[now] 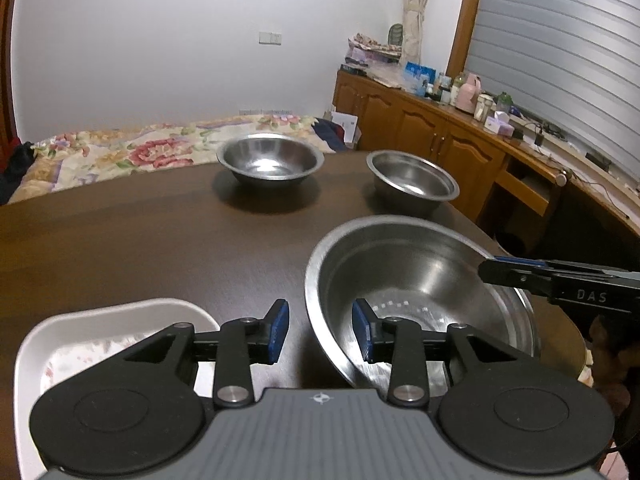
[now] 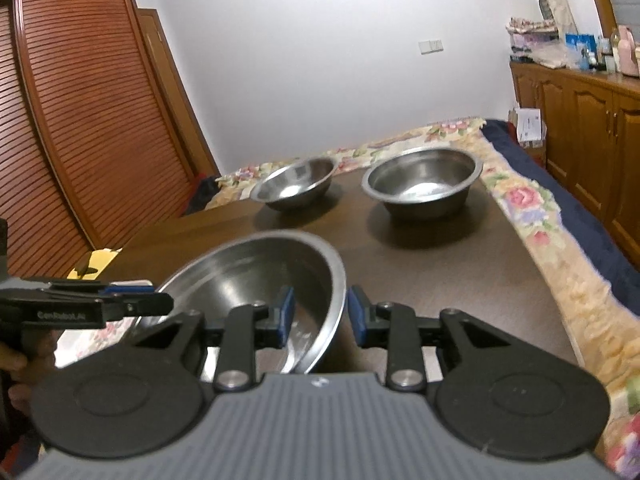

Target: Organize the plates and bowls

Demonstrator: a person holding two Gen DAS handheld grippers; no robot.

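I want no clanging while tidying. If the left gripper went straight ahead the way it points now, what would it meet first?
Probably the near rim of the big tilted steel bowl: the left gripper is open, with its right pad already over the rim. Depth is unclear.

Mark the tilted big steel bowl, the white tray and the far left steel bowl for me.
Big steel bowl (image 1: 420, 280), left wrist view, inner wall.
White tray (image 1: 36, 344), left wrist view, left rim.
Far left steel bowl (image 1: 270, 160), left wrist view, inside bottom.
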